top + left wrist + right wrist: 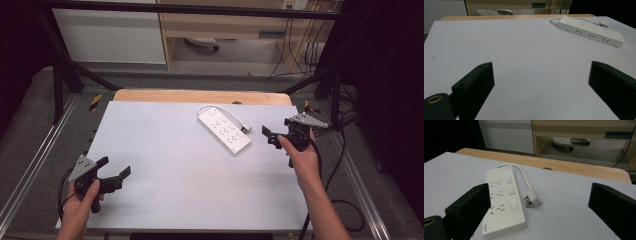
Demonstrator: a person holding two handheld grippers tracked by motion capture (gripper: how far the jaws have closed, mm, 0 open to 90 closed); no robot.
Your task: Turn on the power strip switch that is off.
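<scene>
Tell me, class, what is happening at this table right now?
A person holds a black two-jaw gripper in each hand over a pale grey table top. The right gripper, jaws open, is close to a white plastic power strip lying flat with its short white cable looped round and its white plug resting beside it. The left gripper, also open, waits at the near left corner, far from the strip. Nothing is gripped yet.

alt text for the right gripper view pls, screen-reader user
A white power strip lies on a pale table, its short cable looping round to a plug resting beside it. The right tongs stand open in the foreground, holding nothing.
</scene>
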